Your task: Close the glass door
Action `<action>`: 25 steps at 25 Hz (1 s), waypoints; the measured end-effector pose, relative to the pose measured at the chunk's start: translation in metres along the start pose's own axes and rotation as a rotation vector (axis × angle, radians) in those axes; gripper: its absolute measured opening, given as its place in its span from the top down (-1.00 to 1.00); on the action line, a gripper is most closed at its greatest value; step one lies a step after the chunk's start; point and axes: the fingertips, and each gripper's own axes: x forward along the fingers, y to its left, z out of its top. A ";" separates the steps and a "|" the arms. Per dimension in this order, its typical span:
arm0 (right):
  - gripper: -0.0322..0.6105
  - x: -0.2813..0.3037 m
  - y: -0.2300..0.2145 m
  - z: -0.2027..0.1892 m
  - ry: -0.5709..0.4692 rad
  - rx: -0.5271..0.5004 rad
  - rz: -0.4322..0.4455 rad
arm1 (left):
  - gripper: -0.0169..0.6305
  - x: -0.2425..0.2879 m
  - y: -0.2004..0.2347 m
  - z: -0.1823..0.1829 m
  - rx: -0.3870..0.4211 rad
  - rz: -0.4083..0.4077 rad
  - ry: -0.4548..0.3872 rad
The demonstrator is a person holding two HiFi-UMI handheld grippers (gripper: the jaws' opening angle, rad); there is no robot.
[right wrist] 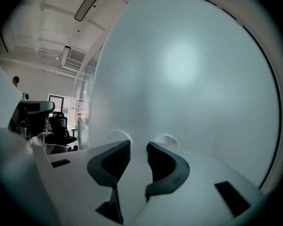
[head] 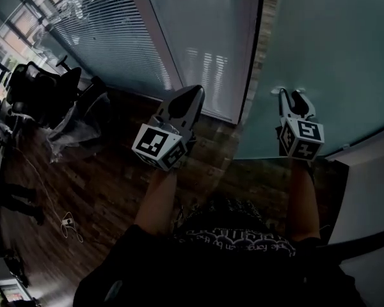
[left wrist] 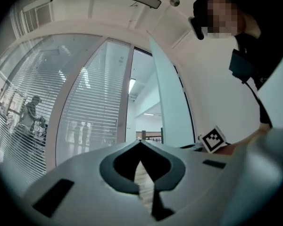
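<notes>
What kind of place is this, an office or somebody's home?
Most likely an office. A frosted glass door stands beside a glass wall with slatted blinds, and black swivel chairs stand on the dark wood floor.

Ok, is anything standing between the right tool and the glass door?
Nothing visible does. The right tool, jaws a little apart, points straight at the frosted glass door, with only bare glass ahead of its tips.
</notes>
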 end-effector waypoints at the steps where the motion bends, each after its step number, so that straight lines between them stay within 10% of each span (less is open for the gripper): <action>1: 0.54 0.005 -0.001 0.001 -0.005 0.003 -0.002 | 0.94 0.007 0.005 -0.001 0.007 -0.005 0.008; 25: 0.54 0.130 -0.044 0.021 0.005 -0.002 -0.055 | 0.94 0.123 0.097 -0.032 -0.021 0.030 0.043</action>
